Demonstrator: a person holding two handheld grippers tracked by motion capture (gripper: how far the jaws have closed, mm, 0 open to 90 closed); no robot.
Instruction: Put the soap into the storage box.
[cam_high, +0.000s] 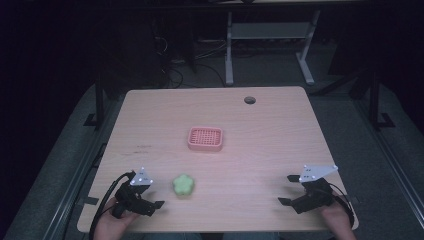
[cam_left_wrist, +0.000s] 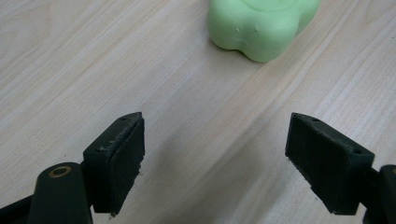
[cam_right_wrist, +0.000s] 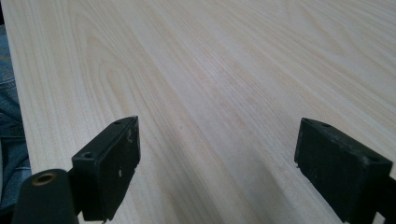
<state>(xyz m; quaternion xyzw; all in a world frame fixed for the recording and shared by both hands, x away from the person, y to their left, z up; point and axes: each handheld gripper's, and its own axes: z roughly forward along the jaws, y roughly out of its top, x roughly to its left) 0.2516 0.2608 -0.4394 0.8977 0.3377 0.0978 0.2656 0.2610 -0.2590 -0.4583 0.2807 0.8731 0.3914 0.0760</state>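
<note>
A light green, flower-shaped soft block (cam_high: 183, 185) lies on the wooden table (cam_high: 260, 130) near its front left. My left gripper (cam_high: 154, 195) sits just left of the block, apart from it, and stands open. In the left gripper view the block (cam_left_wrist: 261, 25) is ahead of the gripper (cam_left_wrist: 215, 149), beyond the jaw tips, with bare wood between the jaws. A pink slotted basket (cam_high: 205, 139) rests at the table's middle. At the front right, my right gripper (cam_high: 287, 189) is open over bare wood (cam_right_wrist: 217, 158).
A round cable hole (cam_high: 249, 100) sits near the table's far edge. Behind the table stand a white desk frame (cam_high: 229, 50) and cables on a dark floor. The table's front edge and blue denim (cam_right_wrist: 9, 130) are close beside the right gripper.
</note>
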